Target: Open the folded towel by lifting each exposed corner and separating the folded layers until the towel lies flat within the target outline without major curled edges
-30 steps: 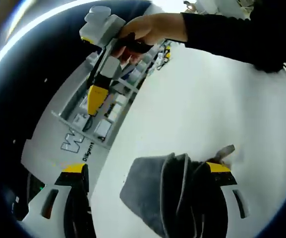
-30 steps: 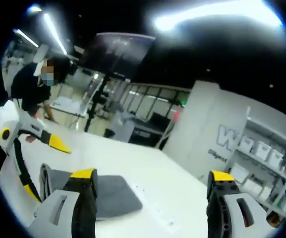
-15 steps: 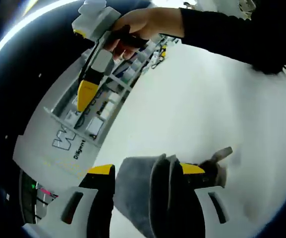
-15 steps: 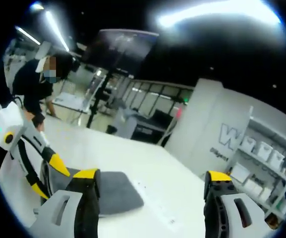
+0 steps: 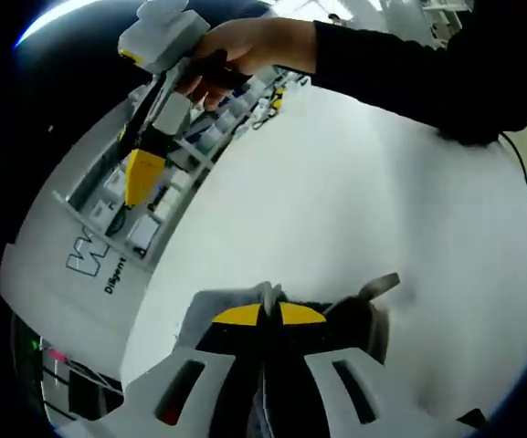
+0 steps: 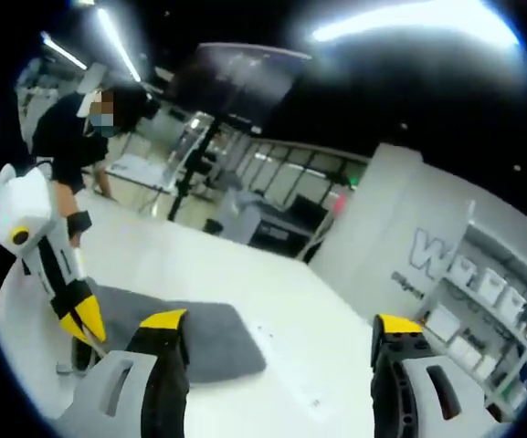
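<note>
Towel [image 5: 373,315], dark grey and folded, lying on a white table [image 5: 354,192] at the bottom of the left gripper view. Left gripper [image 5: 265,315] closed on it, yellow tips pressed together with a pinch of cloth bunched between them near one edge. A small pale tag [image 5: 382,285] poking up from the fold beside the jaws. Higher up, a hand [image 5: 231,55] on a dark sleeve holding the right gripper [image 5: 140,178] well above the table, nothing between its jaws as far as visible. White shelving [image 5: 149,196] with small boxes along the table's far side.

In the right gripper view, towel [image 6: 204,333] seen as a flat grey rectangle on the table [image 6: 272,292], still folded, not yet spread. Left gripper [image 6: 85,324] coming in from the left, yellow tips down on the towel's near corner. Right gripper [image 6: 277,324] hanging wide open over the table with nothing held, just beside the towel's edge. A person in dark clothes [image 6: 71,137] standing in the background, shelving [image 6: 482,292] to the right.

Likely light, soft and limp: expected to sag and drag rather than hold shape, with layers prone to lifting together. Best grasped by the top layer alone at an exposed corner, pinched shallowly.
</note>
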Demonstrator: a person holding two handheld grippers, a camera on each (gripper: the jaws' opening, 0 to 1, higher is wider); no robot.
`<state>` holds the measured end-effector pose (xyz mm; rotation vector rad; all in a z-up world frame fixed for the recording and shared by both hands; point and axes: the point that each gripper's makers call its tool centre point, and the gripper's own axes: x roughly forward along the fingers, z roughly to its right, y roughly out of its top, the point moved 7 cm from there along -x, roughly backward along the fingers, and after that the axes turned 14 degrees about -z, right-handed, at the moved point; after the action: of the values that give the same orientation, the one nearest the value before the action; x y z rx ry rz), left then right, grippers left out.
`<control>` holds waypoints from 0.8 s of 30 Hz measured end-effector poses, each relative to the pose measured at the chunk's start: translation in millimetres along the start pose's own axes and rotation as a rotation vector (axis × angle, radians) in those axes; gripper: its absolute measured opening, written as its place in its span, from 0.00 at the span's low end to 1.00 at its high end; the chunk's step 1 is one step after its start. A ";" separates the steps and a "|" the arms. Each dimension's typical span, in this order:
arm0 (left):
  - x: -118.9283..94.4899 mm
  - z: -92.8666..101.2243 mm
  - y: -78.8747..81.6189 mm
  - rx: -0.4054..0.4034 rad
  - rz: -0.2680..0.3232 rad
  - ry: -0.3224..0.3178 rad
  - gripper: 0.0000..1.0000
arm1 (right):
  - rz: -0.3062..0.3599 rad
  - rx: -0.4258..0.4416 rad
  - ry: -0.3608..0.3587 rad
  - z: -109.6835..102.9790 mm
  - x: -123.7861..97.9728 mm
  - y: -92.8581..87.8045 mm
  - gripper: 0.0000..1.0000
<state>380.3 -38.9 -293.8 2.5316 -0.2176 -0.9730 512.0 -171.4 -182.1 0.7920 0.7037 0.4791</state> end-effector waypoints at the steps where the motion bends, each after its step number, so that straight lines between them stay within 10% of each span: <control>1: -0.7 -1.2 0.6 0.016 0.012 0.008 0.03 | -0.001 -0.018 0.005 -1.4 1.5 -1.0 0.79; 11: -10.5 -18.6 -1.7 -0.045 0.046 0.058 0.03 | -0.167 -0.365 0.028 -19.9 27.0 -36.4 0.93; 24: -12.5 -32.4 -8.2 -0.103 0.053 0.082 0.03 | -0.239 -0.479 0.185 -54.7 56.3 -61.9 0.99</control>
<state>392.7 -17.4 -268.1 2.4534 -0.2042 -0.8364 518.4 -148.4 -279.3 0.2118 0.8022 0.4809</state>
